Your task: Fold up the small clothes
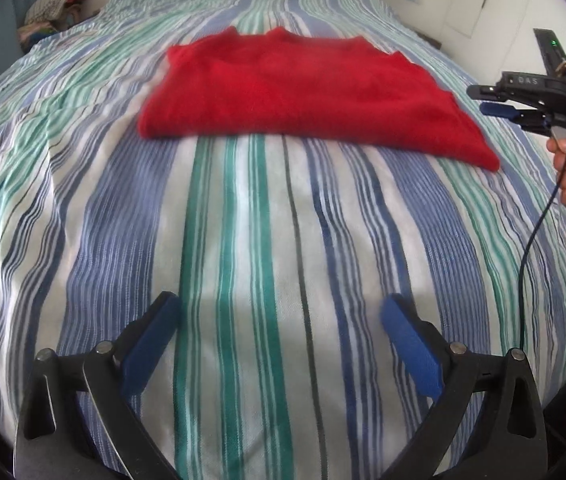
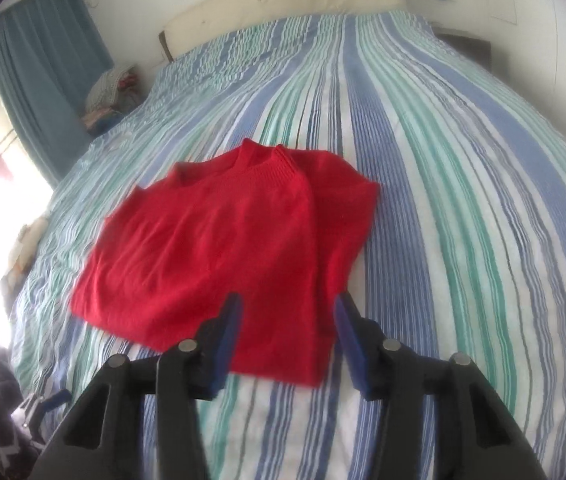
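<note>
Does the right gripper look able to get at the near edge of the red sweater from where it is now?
Probably yes: the right gripper hangs open just above the red sweater, nothing between them on the striped bedspread.

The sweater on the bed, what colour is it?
The sweater is plain bright red, clearest in the right wrist view.

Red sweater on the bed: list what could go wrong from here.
1. The red sweater lies partly folded and in several layers; the right gripper, jaws open over its near edge, may pinch only the top layer and undo the fold.
2. The left gripper hangs open over bare striped bedspread, apart from the sweater, so nothing pins the cloth and it may slide.
</note>
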A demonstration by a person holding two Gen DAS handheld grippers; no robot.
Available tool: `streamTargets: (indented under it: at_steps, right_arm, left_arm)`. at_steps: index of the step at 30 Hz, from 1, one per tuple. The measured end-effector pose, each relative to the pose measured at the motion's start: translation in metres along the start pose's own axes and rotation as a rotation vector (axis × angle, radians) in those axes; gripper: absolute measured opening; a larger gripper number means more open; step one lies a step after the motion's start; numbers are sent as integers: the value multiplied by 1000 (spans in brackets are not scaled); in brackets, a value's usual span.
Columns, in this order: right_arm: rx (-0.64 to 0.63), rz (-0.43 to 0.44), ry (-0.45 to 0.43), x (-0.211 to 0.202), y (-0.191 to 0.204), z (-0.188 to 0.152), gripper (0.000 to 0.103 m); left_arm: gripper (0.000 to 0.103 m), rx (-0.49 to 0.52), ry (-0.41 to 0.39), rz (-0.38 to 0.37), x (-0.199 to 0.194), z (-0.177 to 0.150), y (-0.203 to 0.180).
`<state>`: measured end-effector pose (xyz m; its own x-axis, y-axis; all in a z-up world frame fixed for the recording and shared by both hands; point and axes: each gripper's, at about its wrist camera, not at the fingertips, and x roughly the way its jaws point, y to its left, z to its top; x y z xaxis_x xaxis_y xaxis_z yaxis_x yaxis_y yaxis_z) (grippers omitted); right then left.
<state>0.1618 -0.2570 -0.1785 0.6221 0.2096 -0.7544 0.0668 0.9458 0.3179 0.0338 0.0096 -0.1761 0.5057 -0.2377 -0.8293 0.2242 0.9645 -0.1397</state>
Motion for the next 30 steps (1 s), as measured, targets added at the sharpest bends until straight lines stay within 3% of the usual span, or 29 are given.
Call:
streamTargets:
  at_steps: [6, 8, 11, 14, 15, 17, 19, 23, 25, 30]
  right_arm:
    - [87, 9, 102, 75, -17, 56, 41]
    - [76, -3, 164, 92, -15, 59, 3]
    - [54, -107, 104, 83, -18, 64, 4]
    - [35, -136, 183, 96, -22, 59, 4]
    - [18, -143, 178, 96, -19, 59, 5]
    - [33, -128, 161, 91, -17, 59, 19]
    - [76, -91, 141, 81, -21, 57, 45]
    - [154, -19, 84, 53, -35, 47, 51]
    - [204, 1, 89, 46, -47, 35, 59]
    - [367, 134, 126, 53, -72, -8, 62]
  left_arm:
    - [101, -22, 8, -15, 7, 7, 3]
    - [101, -21, 7, -15, 7, 7, 3]
    - [101, -28, 5, -23, 7, 7, 4]
    - [101, -6, 8, -5, 11, 6, 1]
    - [101, 4, 6, 1, 11, 6, 0]
    - [101, 7, 1, 3, 9, 5, -1]
    - [101, -3, 1, -7, 7, 5, 1]
    - [101, -23, 1, -21, 6, 6, 5]
    - [101, -23, 1, -17, 6, 7, 4]
    - [101, -18, 0, -9, 5, 5, 5]
